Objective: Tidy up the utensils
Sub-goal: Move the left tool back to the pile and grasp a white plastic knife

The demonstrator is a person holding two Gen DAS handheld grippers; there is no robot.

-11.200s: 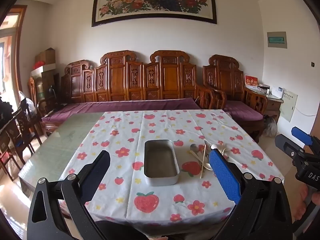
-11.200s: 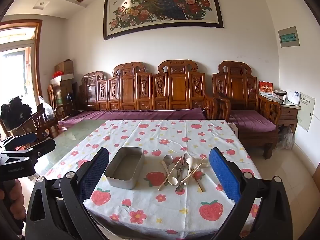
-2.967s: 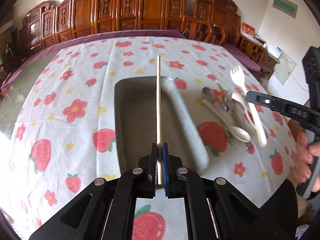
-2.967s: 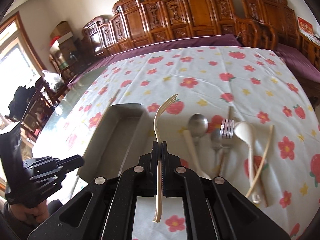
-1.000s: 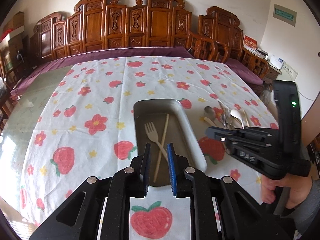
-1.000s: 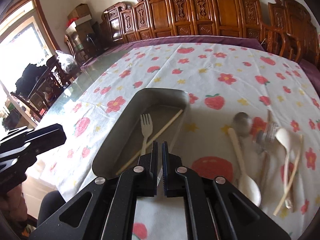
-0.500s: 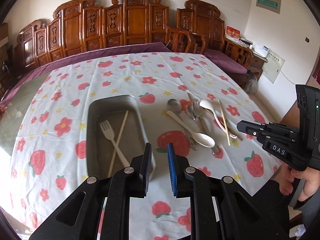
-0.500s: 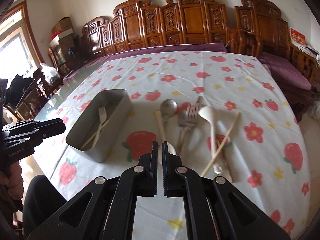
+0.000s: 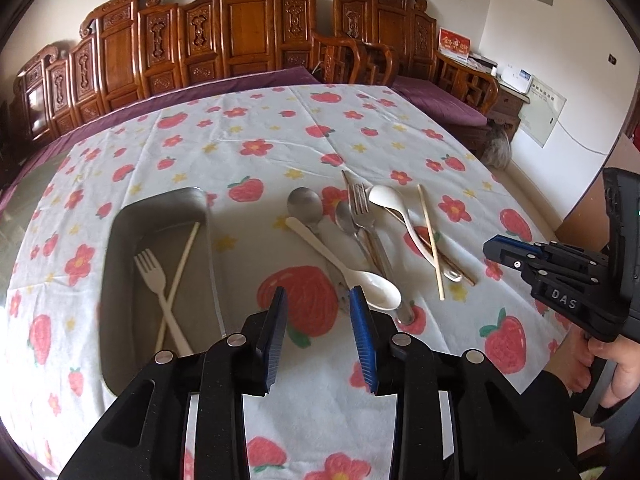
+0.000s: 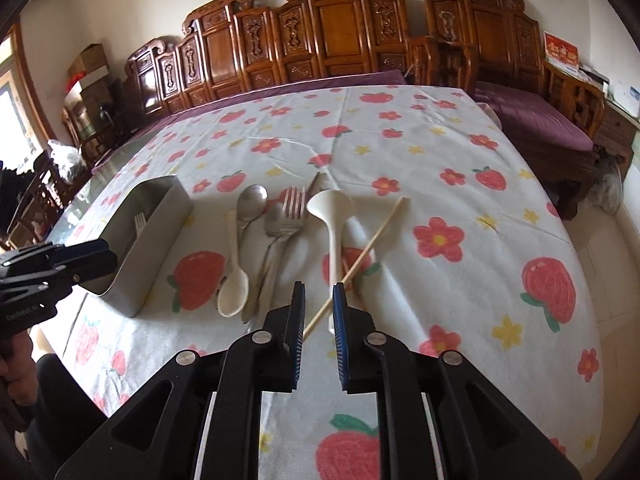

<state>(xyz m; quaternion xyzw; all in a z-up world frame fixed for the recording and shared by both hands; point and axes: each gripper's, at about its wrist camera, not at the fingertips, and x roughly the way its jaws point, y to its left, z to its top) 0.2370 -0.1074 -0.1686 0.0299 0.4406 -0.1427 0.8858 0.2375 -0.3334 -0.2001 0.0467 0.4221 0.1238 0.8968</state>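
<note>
Your left tool (image 9: 318, 300) and right tool (image 10: 319, 300) are a bit open, holding nothing, just above the spoons (image 10: 234, 276) near the table's (image 10: 460, 184) front edge.

Tray (image 10: 152, 232) wall hides most of plastic fork (image 10: 140, 222) in rt view.

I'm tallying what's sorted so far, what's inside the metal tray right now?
Inside the metal tray lie a white plastic fork and one pale chopstick, crossed. The left tool hides the tray's near corner, so that part can't be checked.
</note>
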